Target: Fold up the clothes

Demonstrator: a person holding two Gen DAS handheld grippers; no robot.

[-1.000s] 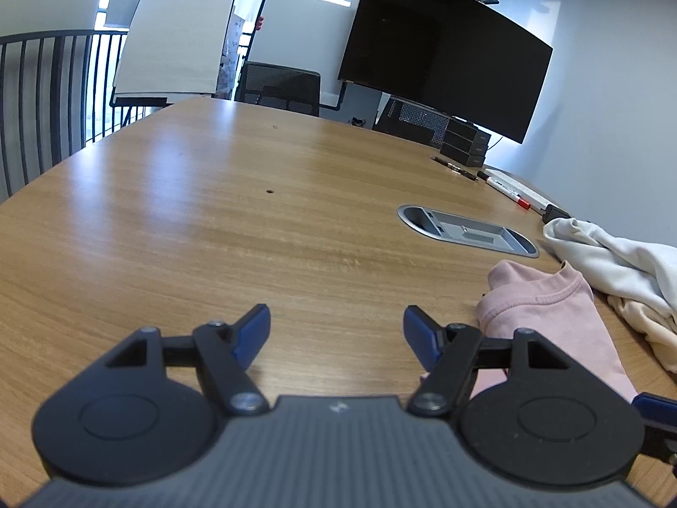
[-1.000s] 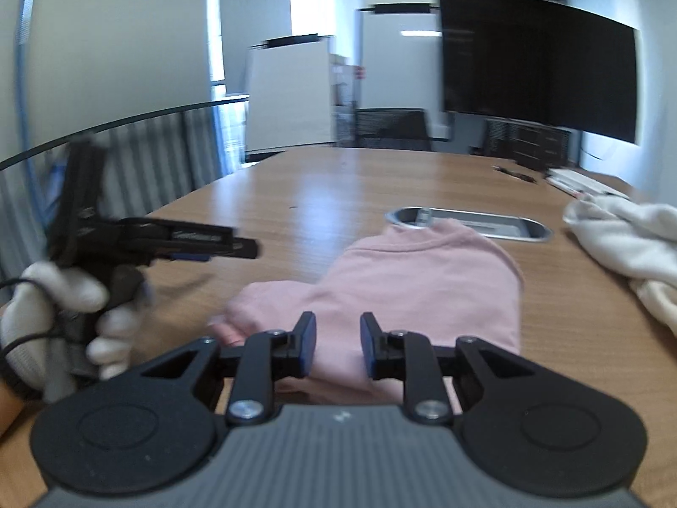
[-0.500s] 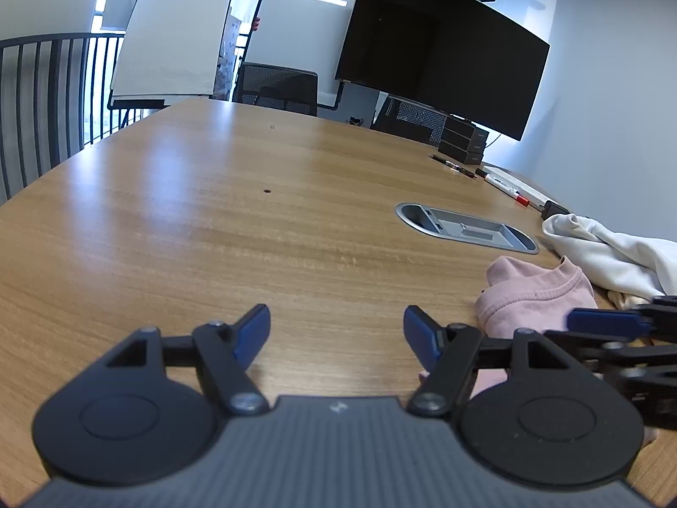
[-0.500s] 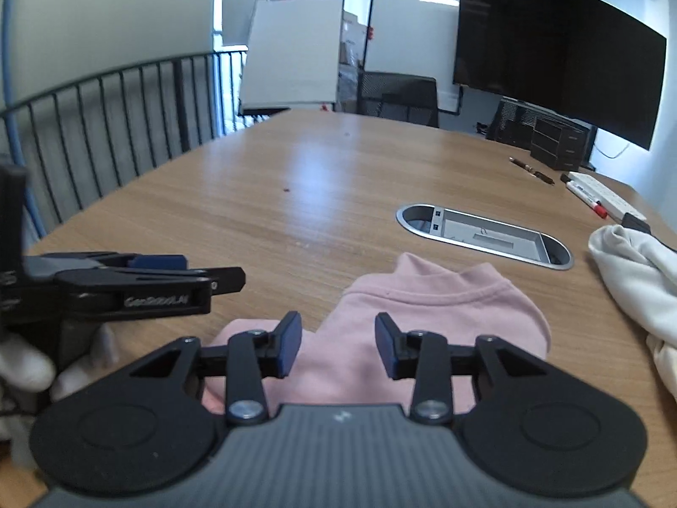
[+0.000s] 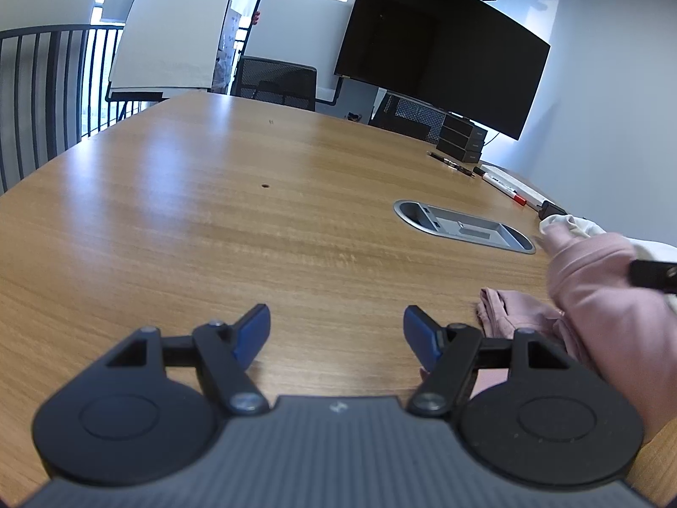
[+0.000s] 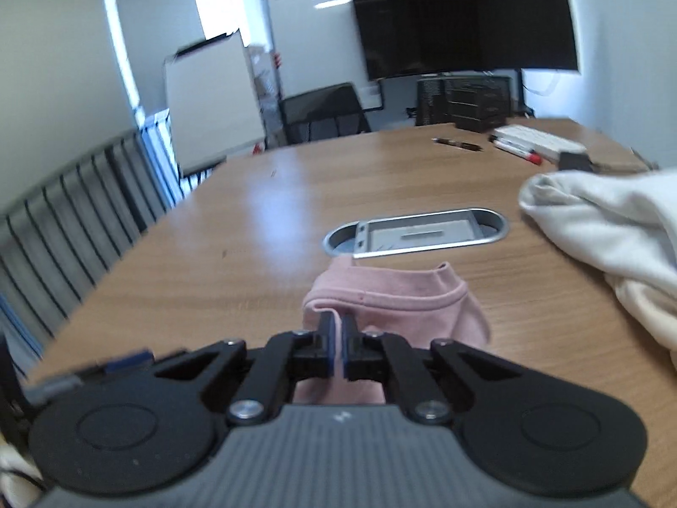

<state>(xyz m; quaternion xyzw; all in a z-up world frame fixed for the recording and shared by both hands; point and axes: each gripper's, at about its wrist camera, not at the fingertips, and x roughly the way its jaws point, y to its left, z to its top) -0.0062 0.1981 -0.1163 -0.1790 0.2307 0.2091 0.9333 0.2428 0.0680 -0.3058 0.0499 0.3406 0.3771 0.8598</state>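
Our right tongs [image 6: 337,334] pinch a fold of the pink garment [image 6: 406,300], lifting it. Our left tongs [image 5: 336,330] gape wide over bare worktop [image 5: 211,233], gripping nothing, the garment just right of them.

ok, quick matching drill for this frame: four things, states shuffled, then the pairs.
Things:
1. left gripper
2. right gripper
3. white garment
4. red-capped marker

States:
A. bunched in a heap at the table's right side
B. shut on a fold of the pink garment
C. lying at the far end of the table
D. open over bare wood, holding nothing

Pairs: 1-D, 2-B, 3-A, 4-C
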